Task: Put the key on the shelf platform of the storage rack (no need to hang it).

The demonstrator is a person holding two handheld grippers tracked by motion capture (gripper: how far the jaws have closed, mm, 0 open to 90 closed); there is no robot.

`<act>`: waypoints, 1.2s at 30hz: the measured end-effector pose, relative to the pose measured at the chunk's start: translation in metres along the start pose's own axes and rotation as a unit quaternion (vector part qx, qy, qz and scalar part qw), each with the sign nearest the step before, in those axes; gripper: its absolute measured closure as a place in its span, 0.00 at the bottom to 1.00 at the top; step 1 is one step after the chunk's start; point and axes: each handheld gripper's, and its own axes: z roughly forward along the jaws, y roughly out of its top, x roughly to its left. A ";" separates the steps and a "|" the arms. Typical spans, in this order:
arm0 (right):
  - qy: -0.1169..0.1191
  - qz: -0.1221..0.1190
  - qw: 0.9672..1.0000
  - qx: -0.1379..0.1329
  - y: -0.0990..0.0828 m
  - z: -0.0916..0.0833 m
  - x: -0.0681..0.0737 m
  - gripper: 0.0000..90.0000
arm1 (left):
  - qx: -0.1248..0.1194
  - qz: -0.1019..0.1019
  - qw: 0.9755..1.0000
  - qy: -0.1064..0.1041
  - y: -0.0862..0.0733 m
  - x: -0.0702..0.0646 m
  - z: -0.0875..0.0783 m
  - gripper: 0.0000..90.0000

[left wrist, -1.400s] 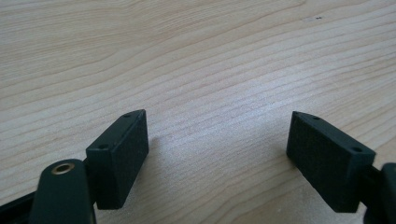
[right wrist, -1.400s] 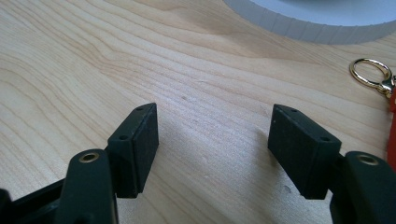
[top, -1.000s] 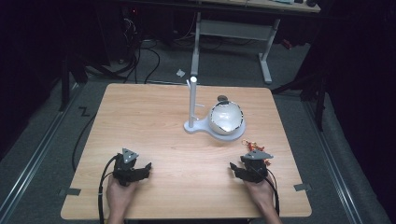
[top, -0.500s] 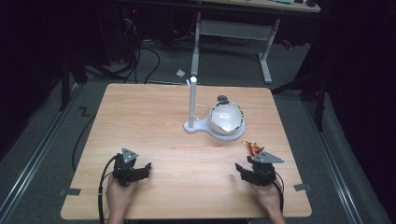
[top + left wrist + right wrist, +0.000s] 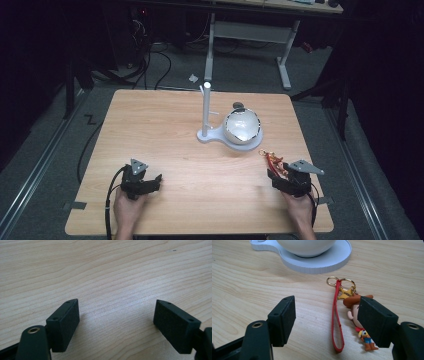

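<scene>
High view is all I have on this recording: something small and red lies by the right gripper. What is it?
Observer: A keychain: a cowboy-hatted figure on a gold ring with a red strap, lying flat on the table.
Operator: Is the right gripper holding it?
Observer: No. The right gripper has just been opening; its pads stand apart, the strap lies between them and neither pad presses on it.
Operator: And the left gripper?
Observer: The left gripper is open over bare wood, nothing between its pads.
</scene>
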 end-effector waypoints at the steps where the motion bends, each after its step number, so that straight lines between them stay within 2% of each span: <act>1: 0.000 0.000 1.000 0.000 0.000 0.000 0.000 0.35 | 0.000 0.000 1.000 0.000 0.000 0.000 0.000 0.24; 5: -0.016 -0.006 1.000 0.009 0.002 0.006 -0.004 0.34 | -0.002 -0.001 1.000 0.002 0.000 0.000 0.000 0.24; 6: -0.026 -0.003 0.999 0.018 0.003 0.011 -0.008 0.33 | -0.001 -0.001 1.000 0.001 0.000 0.000 0.000 0.24; 8: -0.028 0.001 0.999 0.020 0.003 0.012 -0.010 0.32 | -0.001 0.000 1.000 0.001 0.000 0.000 0.000 0.24; 9: -0.032 0.009 0.999 0.028 0.003 0.016 -0.016 0.32 | -0.001 0.000 1.000 0.001 0.000 0.000 0.000 0.24; 10: -0.032 0.009 0.999 0.028 0.003 0.016 -0.016 0.32 | -0.001 0.000 1.000 0.001 0.000 0.000 0.000 0.24; 11: -0.032 0.022 0.999 0.034 0.003 0.018 -0.023 0.31 | -0.001 -0.001 1.000 0.001 0.000 0.000 0.000 0.24; 14: -0.032 0.027 0.998 0.041 0.003 0.021 -0.028 0.30 | 0.000 0.000 1.000 0.000 0.000 0.000 0.000 0.24; 19: -0.025 0.025 0.998 0.050 0.004 0.028 -0.032 0.28 | 0.000 0.000 1.000 0.001 0.000 0.000 0.000 0.23; 21: -0.024 0.027 0.998 0.057 0.003 0.033 -0.032 0.27 | -0.001 0.000 1.000 0.001 0.000 0.000 0.000 0.23; 22: -0.026 0.020 0.997 0.066 0.002 0.038 -0.032 0.26 | 0.000 0.001 1.000 0.000 0.000 0.000 0.000 0.24; 27: -0.024 0.021 0.997 0.070 0.001 0.045 -0.033 0.26 | 0.002 -0.007 1.000 -0.001 0.002 0.000 0.000 0.24; 30: -0.021 0.021 0.996 0.082 -0.001 0.051 -0.034 0.28 | 0.001 -0.007 1.000 0.000 0.001 0.000 0.000 0.24; 31: -0.024 0.010 0.996 0.087 -0.001 0.052 -0.032 0.31 | 0.001 -0.007 1.000 0.001 0.001 0.000 0.000 0.24; 34: -0.023 0.007 0.996 0.083 -0.002 0.051 -0.032 0.39 | 0.001 -0.007 1.000 0.001 0.001 0.000 0.000 0.24; 35: -0.023 0.007 0.996 0.083 -0.002 0.051 -0.032 0.39 | 0.001 -0.007 1.000 0.001 0.001 0.000 0.000 0.24; 36: -0.024 0.004 0.997 0.078 -0.002 0.050 -0.033 0.49 | 0.001 -0.006 1.000 0.001 0.001 0.000 0.000 0.24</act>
